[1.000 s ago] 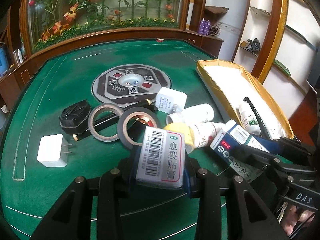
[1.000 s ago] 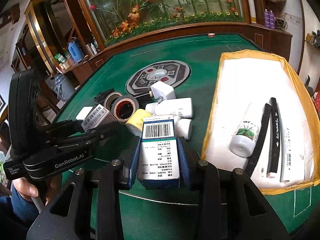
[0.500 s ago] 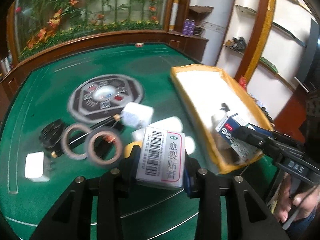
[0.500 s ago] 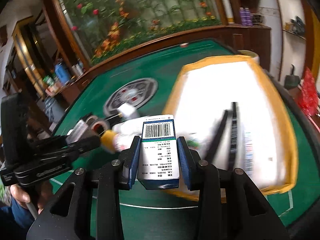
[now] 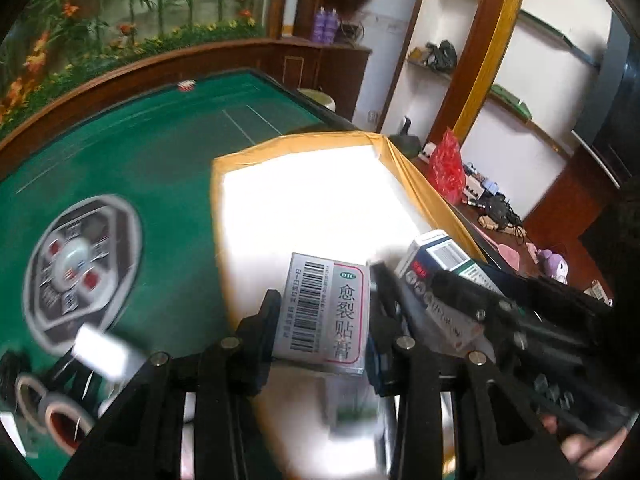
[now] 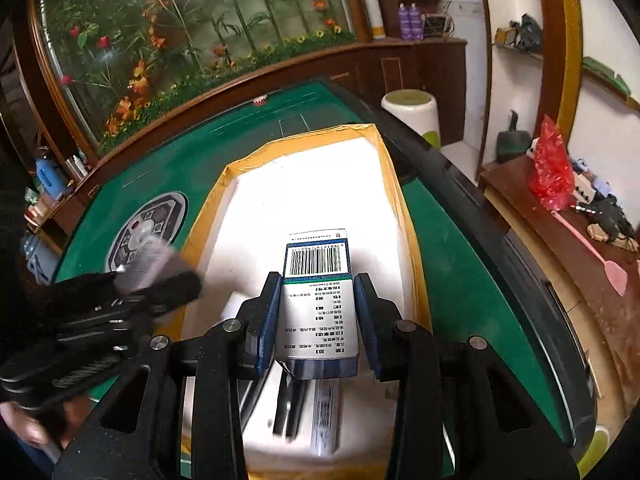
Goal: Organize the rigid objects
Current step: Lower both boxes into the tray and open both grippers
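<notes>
two grippers over the white tray, left gripper clamped on a grey box, right gripper clamped on a blue box, tape rolls only in left view, pens only in right view

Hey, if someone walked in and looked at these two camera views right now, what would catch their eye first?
Each gripper has its jaws clamped on a small medicine carton: the left gripper holds a silver barcoded box, the right gripper a white-and-blue box. Both hang over the bright white, yellow-taped tray on the green mahjong table.
</notes>
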Motion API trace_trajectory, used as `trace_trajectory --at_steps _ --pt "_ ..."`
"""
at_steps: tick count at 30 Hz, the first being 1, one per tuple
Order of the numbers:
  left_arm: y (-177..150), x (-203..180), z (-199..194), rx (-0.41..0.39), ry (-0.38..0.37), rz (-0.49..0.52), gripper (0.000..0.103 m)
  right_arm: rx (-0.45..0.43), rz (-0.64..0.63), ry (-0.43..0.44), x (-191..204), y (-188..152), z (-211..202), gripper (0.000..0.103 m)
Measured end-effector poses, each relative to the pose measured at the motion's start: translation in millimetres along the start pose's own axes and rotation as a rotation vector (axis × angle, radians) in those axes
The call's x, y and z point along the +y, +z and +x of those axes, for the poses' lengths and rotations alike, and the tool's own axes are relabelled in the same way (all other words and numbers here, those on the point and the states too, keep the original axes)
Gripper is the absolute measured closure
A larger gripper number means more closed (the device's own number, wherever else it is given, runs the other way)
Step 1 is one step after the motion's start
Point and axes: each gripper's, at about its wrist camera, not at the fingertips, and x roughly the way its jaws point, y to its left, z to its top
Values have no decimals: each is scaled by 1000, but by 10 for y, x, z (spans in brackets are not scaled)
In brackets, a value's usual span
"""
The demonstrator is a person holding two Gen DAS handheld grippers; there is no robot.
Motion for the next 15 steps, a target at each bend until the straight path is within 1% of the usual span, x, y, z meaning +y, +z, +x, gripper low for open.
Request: trace_trajectory --at_steps 2,4,7,8,10,12,14,15 --pt "126 -23 175 27 23 -9 65 19 -4 -14 -34 160 89 67" --pt "215 11 308 54 41 -36 66 61 -19 -38 -52 289 234 67" --pt "253 132 518 127 19 -94 65 121 11 -17 -147 441 485 67" --pt "248 162 553 134 18 -107 65 149 19 -14 -180 461 583 67" --pt "220 148 527 106 36 -97 65 150 7 -28 -161 480 643 67" --pt "198 116 510 102 43 -86 64 163 -10 -41 -99 484 670 67" --pt "169 114 497 112 36 -93 58 163 -3 -50 -71 477 666 67" --pt "159 113 475 111 19 -94 52 151 -3 -53 -64 477 637 67"
